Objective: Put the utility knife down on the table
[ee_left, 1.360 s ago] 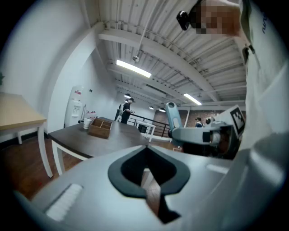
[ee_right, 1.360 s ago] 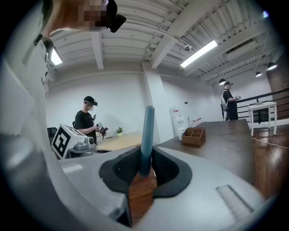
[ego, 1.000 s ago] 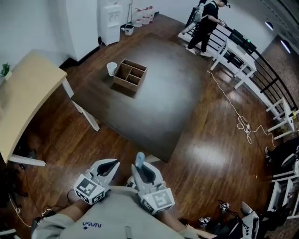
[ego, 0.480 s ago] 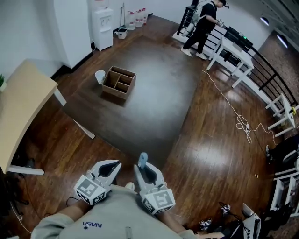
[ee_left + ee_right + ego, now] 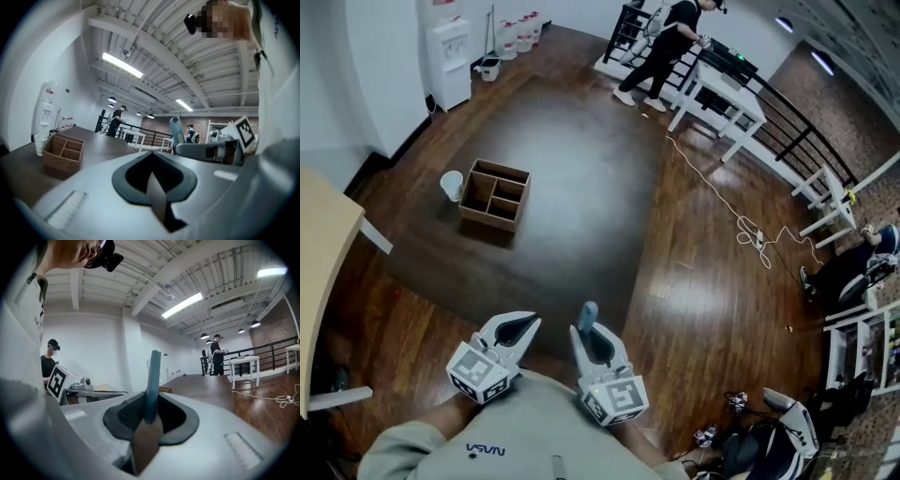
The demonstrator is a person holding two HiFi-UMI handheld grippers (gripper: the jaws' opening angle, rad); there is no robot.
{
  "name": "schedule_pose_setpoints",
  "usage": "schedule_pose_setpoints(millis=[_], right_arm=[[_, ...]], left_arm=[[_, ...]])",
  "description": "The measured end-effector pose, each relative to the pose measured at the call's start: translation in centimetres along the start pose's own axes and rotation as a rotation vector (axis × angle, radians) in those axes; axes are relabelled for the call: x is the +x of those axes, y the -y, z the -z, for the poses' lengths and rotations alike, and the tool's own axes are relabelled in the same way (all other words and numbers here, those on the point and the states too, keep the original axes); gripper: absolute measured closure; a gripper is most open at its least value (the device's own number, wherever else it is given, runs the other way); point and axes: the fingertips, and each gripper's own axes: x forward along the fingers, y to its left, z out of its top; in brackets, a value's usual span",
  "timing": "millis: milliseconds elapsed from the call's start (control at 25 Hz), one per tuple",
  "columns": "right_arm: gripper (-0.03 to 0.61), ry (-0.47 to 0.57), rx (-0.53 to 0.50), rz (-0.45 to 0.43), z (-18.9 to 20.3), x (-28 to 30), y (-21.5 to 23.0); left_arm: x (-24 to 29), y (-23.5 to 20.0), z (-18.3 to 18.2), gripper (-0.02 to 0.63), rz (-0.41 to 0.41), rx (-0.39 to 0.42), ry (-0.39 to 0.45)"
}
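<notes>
**Knife in hand, counter off to the left**

The right tongs [image 5: 587,332] are clamped on the slim blue-grey utility knife [image 5: 587,316], which stands upright out of the jaws, its rounded end uppermost and its lower part buried between the pads. The right gripper view shows the same: the knife [image 5: 152,380] is pinched low down and rises straight in front of the camera. The left tongs [image 5: 523,325] are closed with nothing between them and ride just beside the right pair, both held close to the person's chest.

The knife is therefore well clear of any surface. The pale wooden counter [image 5: 319,281] lies at the far left of the head view, well apart from both tongs. A brown compartmented cardboard box [image 5: 495,194] and a white cup [image 5: 452,185] sit on the dark rug [image 5: 581,187] ahead.

To do this well, I would:
- Face the counter squarely.
- Bring the right tongs over a bare part of it.
- Tip the knife from upright to flat.
- Lower it until its long side rests.
- Release only then, so it neither drops nor rolls.
</notes>
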Motion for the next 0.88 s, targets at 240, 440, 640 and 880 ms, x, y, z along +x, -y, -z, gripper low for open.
schedule_pose_setpoints(millis=[240,440,640,880], right_arm=[[0.502,0.034,-0.026,0.169,-2.8,5.9,5.4],[0.502,-0.034,0.000,0.275,-1.2,9.9,9.7],[0.502,-0.183,0.066,0.342,4.3,12.8,12.6],[0.500,-0.442,0.176,0.377,12.3,13.6,14.8]], left_arm=[[6.1,-5.5,-3.7,0.612,0.038,0.013,0.059],[10.8,-9.7,-3.2,0.612,0.017,-0.007,0.030],[14.1,-13.0,1.3,0.612,0.015,-0.031,-0.081],[15.3,-13.1,6.4,0.612,0.067,-0.095,-0.218]])
